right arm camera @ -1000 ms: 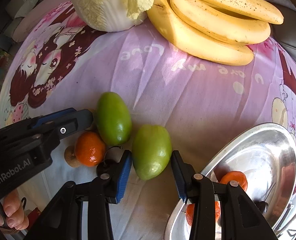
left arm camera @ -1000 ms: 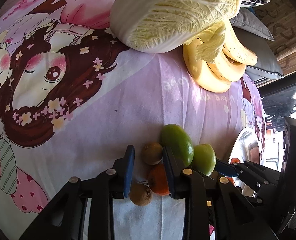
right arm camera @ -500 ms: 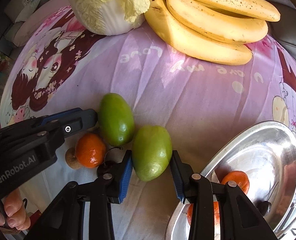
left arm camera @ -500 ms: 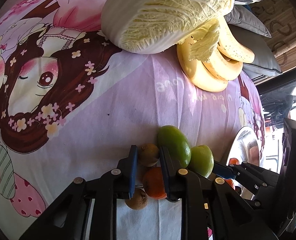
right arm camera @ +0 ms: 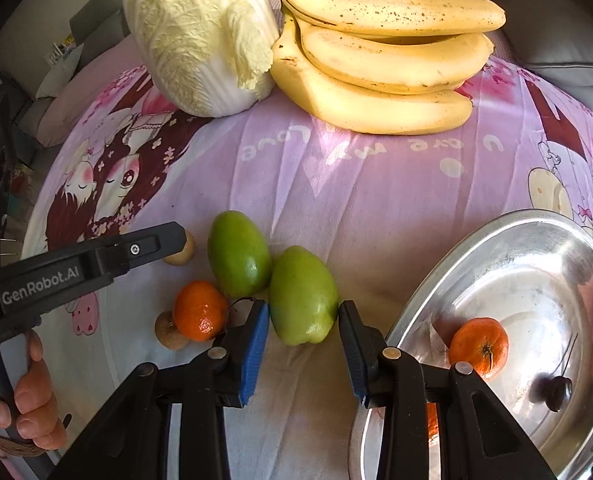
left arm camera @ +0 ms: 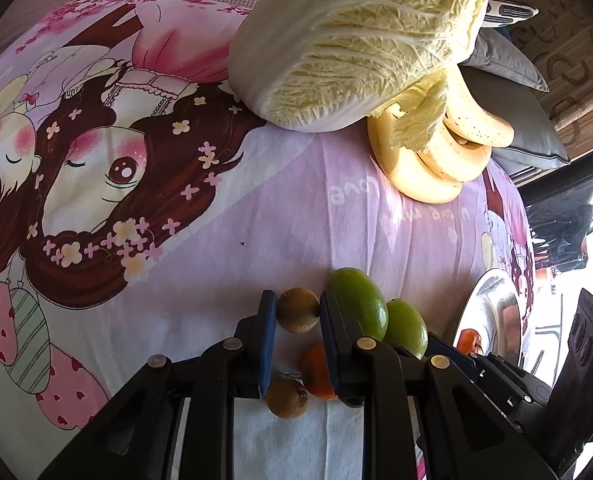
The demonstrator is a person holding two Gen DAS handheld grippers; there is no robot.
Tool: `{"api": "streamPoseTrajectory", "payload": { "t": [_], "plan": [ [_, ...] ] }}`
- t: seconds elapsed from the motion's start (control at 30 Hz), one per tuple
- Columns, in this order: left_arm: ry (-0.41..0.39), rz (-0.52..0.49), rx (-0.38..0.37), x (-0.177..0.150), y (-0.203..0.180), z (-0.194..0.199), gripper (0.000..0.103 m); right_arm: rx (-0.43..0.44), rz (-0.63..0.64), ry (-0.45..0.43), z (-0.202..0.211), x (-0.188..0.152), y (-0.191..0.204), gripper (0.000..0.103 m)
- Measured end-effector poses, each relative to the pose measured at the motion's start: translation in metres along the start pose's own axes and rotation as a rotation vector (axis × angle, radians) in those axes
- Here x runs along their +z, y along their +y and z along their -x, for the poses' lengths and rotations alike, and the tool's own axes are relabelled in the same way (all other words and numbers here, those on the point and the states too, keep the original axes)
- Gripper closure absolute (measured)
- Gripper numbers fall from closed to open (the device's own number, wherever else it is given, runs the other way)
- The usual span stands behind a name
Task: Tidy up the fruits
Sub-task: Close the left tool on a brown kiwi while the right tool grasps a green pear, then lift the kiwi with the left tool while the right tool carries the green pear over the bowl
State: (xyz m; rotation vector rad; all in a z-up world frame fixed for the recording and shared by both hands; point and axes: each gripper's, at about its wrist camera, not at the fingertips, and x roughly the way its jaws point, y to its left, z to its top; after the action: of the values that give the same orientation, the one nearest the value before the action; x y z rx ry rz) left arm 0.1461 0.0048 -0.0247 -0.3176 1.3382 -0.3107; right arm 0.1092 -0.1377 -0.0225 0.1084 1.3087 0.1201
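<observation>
Left gripper, low in the centre of its own frame, is clamped on a small brown fruit, the blue pads pressing both flanks; it looks to have been picked because it sat at the outer edge of the cluster. Right gripper has been closing and now squeezes the nearer green mango at the lower middle of its frame, pads touching either side. That mango lies closest to the steel bowl at the lower right, so I judge it goes there next, joining the tangerine already inside.

Around them on the pink cloth: a second mango, a loose tangerine, another brown fruit. Bananas and cabbage sit along the top.

Only the right view shows the bowl's contents and a hand on the left handle; only the left view shows its grip closed.
</observation>
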Motion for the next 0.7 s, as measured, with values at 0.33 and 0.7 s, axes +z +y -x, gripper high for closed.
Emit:
{"api": "streamPoseTrajectory", "payload": {
  "t": [0.33,0.7],
  "plan": [
    [0.003,0.011,0.015,0.000,0.002,0.000,0.080,-0.060,0.078,0.018,-0.002,0.015,0.013,0.063],
    [0.009,0.029,0.027,0.001,0.001,-0.003,0.080,-0.084,0.093,0.054,-0.021,0.015,0.014,0.062]
  ]
}}
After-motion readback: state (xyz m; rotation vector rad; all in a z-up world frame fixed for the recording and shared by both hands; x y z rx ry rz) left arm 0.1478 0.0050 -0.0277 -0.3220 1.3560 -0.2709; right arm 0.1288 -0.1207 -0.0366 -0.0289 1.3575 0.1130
